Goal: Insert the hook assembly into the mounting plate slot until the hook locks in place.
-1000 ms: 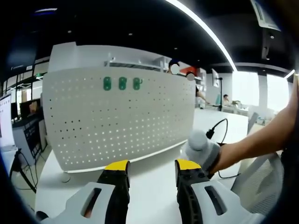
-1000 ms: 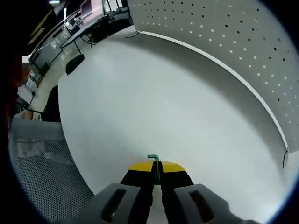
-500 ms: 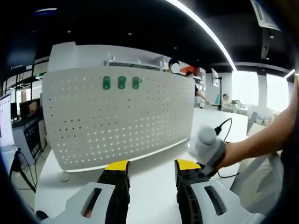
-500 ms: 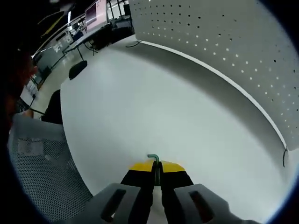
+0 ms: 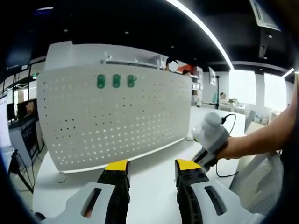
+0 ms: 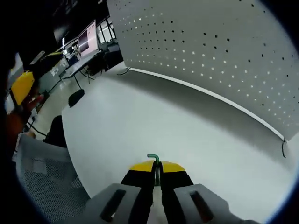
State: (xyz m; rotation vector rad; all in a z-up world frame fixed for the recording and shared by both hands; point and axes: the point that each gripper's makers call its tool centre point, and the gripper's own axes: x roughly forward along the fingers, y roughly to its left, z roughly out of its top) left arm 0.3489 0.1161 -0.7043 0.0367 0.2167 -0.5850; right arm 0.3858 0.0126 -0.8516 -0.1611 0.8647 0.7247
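The right gripper (image 6: 157, 173) is pinching the green hook (image 6: 154, 161) between closed fingers, its bent tip poking beyond them. The pegboard (image 6: 224, 51) is standing ahead, above the white surface (image 6: 154, 121). The left gripper (image 5: 152, 170) is idling, fingers apart, facing the green mounting plates (image 5: 116, 81) high up.

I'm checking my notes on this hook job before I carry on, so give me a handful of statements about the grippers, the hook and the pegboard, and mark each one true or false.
1. The right gripper is shut on a green hook. True.
2. The left gripper is clamped on a hook. False: its jaws stand apart with nothing between them.
3. Three green mounting plates sit in a row near the top of the white pegboard. True.
4. The pegboard lies flat on the white table. False: it stands upright on the table.
5. The hook is already in a plate. False: it is in the right gripper, above the table.
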